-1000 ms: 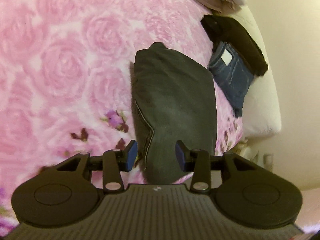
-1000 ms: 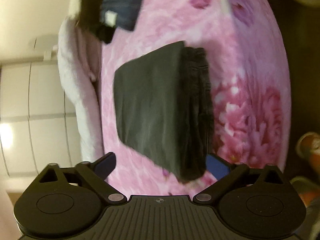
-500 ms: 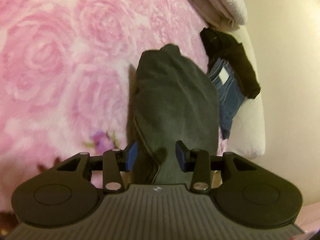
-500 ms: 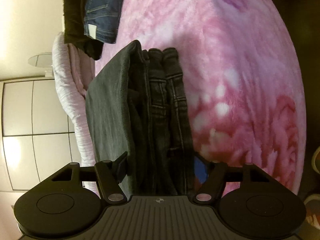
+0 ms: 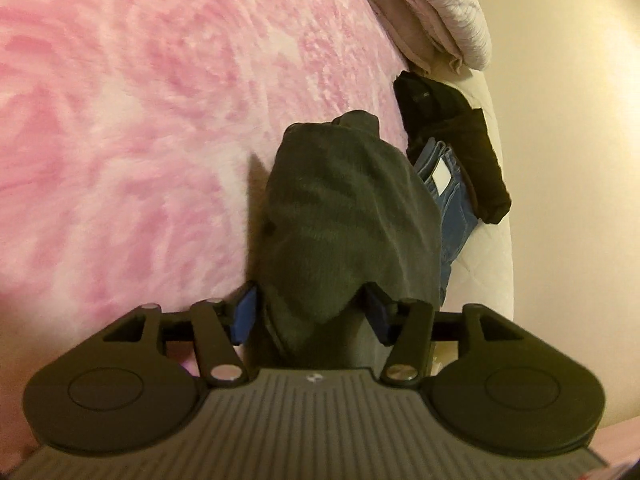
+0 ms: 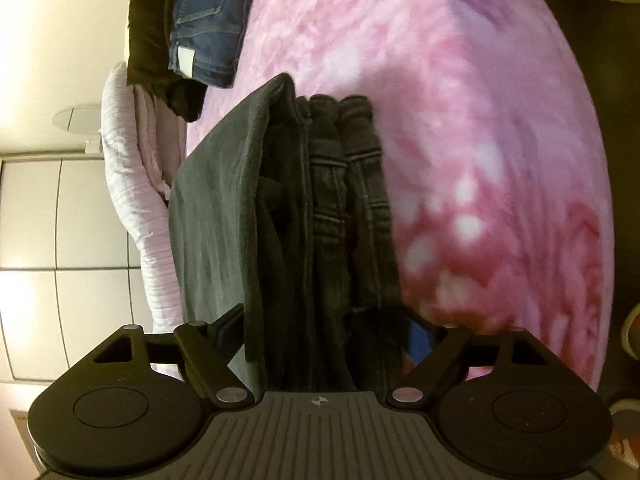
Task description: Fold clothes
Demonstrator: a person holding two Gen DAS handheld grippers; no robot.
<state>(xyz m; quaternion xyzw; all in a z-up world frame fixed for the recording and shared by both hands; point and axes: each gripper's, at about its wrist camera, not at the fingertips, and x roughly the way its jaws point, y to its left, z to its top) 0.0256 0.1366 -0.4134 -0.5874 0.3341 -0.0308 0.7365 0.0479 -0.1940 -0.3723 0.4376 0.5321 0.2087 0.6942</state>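
The folded dark grey jeans (image 5: 348,216) lie on the pink floral blanket (image 5: 140,140). My left gripper (image 5: 310,314) is open and straddles the near end of the jeans, whose cloth bulges up between its blue pads (image 5: 243,312) and touches both. In the right wrist view the folded jeans (image 6: 304,232) appear edge-on as a thick stack of layers. My right gripper (image 6: 326,332) is open around that stack, which fills the gap between its fingers and partly hides the tips.
At the bed's far edge lie folded blue jeans (image 5: 448,196) and a black garment (image 5: 460,136) on a white cover (image 5: 488,264). A pale pink quilt (image 5: 440,4) is piled beyond. White cupboard doors (image 6: 60,216) show in the right wrist view.
Both grippers have moved in onto the dark jeans, which now sit between their fingers. The right gripper narrowed from a wide spread to fit the stack. The left gap widened a little.
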